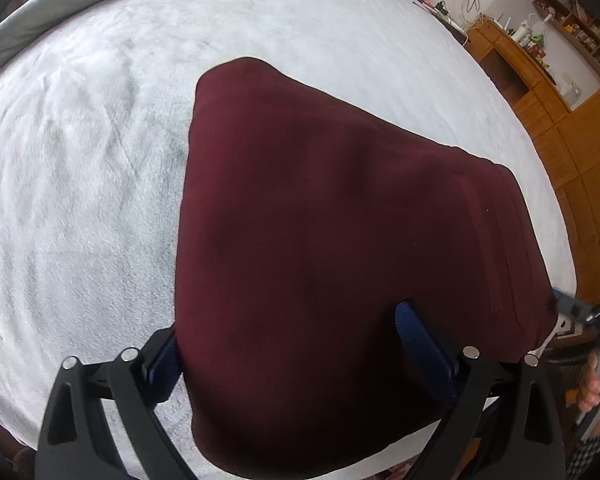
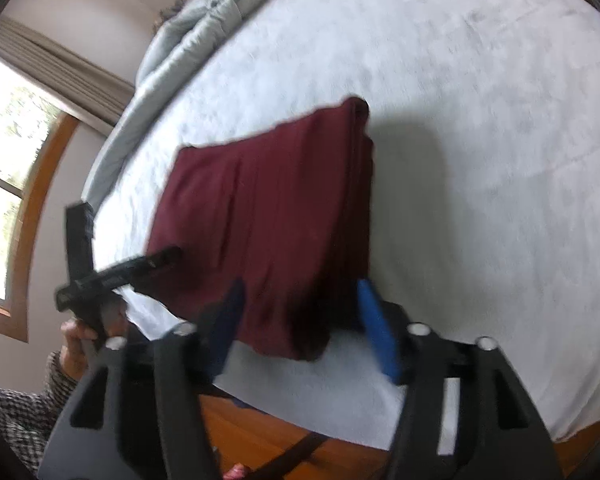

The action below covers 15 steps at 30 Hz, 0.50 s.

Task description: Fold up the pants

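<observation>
Pants, dark red, folded into a thick rectangle, lying flat on the white bed cover and reaching close to the bed's near edge.

Left gripper: blue pads spread wide, one hidden in part at the fabric's left side, the other resting over the top layer, near the corner closest to the camera. No pinch visible; jaws apart with cloth spanning the gap.

Right gripper: fingers likewise parted, straddling the other near corner of the bundle. One pad just beside the stacked fold edges, its dark, blurred twin over the upper surface. Cannot tell whether either pad touches the cloth; no squeeze on it.

Behind each tool, a hand around the handle, with a checked sleeve below the one seen from the right wrist.

Farther out: grey quilt bunched along the bed's far edge, wooden shelving past the right side, a window with a wooden frame on the left wall.
</observation>
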{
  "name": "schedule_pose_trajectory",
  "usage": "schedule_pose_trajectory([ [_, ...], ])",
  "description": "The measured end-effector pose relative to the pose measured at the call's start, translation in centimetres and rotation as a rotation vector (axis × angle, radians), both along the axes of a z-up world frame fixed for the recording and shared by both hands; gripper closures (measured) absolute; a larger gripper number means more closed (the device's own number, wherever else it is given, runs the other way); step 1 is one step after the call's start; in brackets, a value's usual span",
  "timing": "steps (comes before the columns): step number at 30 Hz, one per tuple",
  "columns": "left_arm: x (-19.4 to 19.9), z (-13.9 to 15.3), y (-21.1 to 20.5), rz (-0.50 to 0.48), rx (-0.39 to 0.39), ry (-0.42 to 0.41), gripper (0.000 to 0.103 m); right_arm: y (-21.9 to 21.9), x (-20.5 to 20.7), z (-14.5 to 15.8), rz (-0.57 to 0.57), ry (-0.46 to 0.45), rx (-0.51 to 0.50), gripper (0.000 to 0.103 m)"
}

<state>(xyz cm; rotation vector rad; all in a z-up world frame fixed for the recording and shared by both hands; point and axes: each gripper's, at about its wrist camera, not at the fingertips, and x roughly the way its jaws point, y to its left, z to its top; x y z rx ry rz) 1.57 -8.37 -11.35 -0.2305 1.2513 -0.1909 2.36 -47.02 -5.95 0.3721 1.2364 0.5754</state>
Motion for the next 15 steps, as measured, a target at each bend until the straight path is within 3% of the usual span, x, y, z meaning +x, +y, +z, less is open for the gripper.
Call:
schedule_pose_trajectory([
  [3, 0.1, 0.2, -0.1, -0.014, 0.005, 0.005, 0.007, 0.1, 1.0, 0.0, 0.003, -0.019, 0.012, 0.028],
  [12, 0.9, 0.8, -0.3, -0.049, 0.055, -0.009, 0.006, 1.0, 4.7, -4.4, 0.044, 0.067, 0.021, 0.025],
  [15, 0.9, 0.9, -0.5, -0.051, 0.070, -0.018, 0.006, 1.4, 5.0, -5.6, 0.062, 0.090, 0.059, 0.020],
])
